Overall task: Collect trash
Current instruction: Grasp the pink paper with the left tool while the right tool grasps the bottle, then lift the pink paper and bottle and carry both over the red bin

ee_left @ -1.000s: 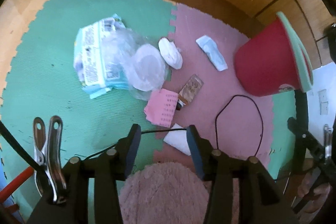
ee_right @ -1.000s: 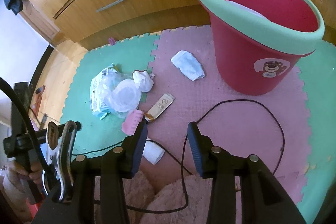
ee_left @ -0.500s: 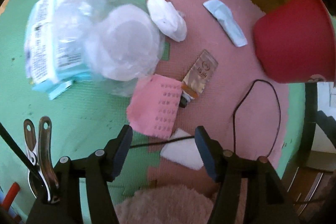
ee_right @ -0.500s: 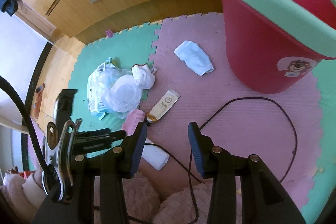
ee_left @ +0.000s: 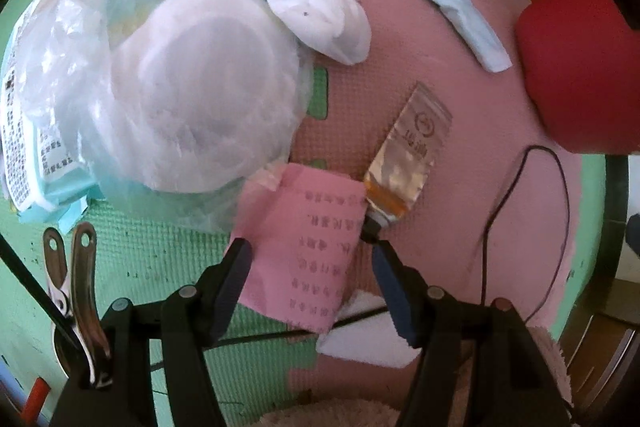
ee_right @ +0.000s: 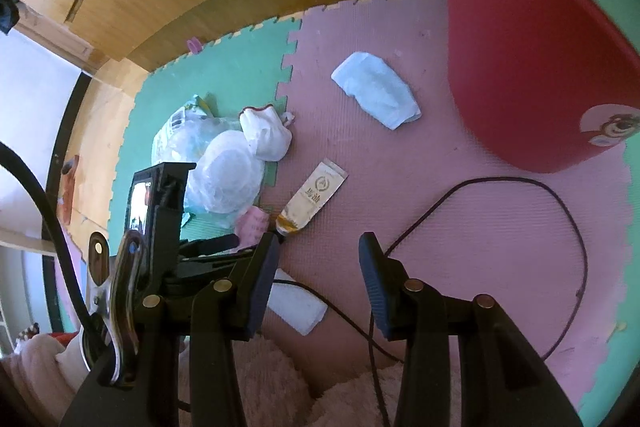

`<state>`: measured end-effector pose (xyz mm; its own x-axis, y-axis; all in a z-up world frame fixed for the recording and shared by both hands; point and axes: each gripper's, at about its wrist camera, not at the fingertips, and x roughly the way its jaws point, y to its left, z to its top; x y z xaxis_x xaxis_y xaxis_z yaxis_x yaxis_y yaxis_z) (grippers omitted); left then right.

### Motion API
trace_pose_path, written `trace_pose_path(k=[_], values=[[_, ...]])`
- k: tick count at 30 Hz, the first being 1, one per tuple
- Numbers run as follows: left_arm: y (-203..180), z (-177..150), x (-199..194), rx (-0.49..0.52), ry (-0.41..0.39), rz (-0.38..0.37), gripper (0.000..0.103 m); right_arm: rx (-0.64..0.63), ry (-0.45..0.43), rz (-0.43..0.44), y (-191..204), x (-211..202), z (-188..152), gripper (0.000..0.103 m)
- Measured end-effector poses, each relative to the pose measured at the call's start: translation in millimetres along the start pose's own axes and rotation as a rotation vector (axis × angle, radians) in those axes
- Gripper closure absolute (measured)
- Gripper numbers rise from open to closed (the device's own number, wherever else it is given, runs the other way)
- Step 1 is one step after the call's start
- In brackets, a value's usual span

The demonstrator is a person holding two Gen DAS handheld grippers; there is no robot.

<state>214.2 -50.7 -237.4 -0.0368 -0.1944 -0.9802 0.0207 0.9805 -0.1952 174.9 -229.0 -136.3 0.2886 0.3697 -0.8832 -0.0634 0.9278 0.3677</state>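
the left claw (ee_left: pixel 312 267) is spread wide and empty, hovering low over the foam floor mat (ee_left: pixel 168 267), and the pink printed slip (ee_left: pixel 304 247) lies right between its fingers. the slip's long axis runs roughly along the claw's line of sight, near end towards the camera, far end tucked against the crinkled clear plastic bag (ee_left: pixel 180 99) and the gold sachet (ee_left: pixel 408 163). the slip is narrower than the gap, so a straight drop and squeeze looks like the next call. a white folded tissue (ee_left: pixel 368 339) sits just behind the slip with a thin black cable (ee_left: pixel 520 211) crossing it, and the right finger could snag that.

the right claw (ee_right: pixel 316 267) is also wide and empty, held higher and further back; from it the slip shows only as a small pink edge beyond the left tool, so the left is plainly nearer.

further off lie a white wad (ee_left: pixel 316 15) and a pale blue wipe (ee_left: pixel 460 15); the red bucket (ee_right: pixel 532 67) stands at the right.
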Motion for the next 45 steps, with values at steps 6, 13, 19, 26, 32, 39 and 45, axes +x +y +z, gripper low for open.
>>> trace_pose_path(k=[6, 13, 19, 26, 32, 39, 45], values=[[9.7, 3.9, 2.0, -0.044, -0.012, -0.037, 0.034, 0.016, 0.029, 0.0, 0.6, 16.8, 4.3, 0.06], [32.7, -3.6, -10.4, -0.074, -0.051, -0.108, 0.064, 0.053, 0.074, 0.007, -1.6, 39.2, 5.9, 0.06], [44.3, -5.3, -25.9, -0.09, -0.073, -0.161, 0.082, 0.078, 0.115, 0.013, -0.1, 57.3, 4.6, 0.06], [68.7, -15.1, -49.8, -0.172, -0.114, -0.211, 0.09, 0.023, 0.174, 0.008, 8.3, 78.4, 2.2, 0.058], [84.2, -32.7, -69.4, -0.241, -0.149, -0.238, 0.09, -0.132, 0.242, -0.016, 31.6, 107.3, -3.2, 0.053], [101.0, -45.9, -86.9, -0.287, -0.184, -0.237, 0.09, -0.351, 0.294, -0.087, 67.5, 140.9, -14.1, 0.044], [110.6, -51.6, -92.2, -0.301, -0.189, -0.218, 0.09, -0.448, 0.302, -0.156, 83.0, 160.5, -16.7, 0.044]])
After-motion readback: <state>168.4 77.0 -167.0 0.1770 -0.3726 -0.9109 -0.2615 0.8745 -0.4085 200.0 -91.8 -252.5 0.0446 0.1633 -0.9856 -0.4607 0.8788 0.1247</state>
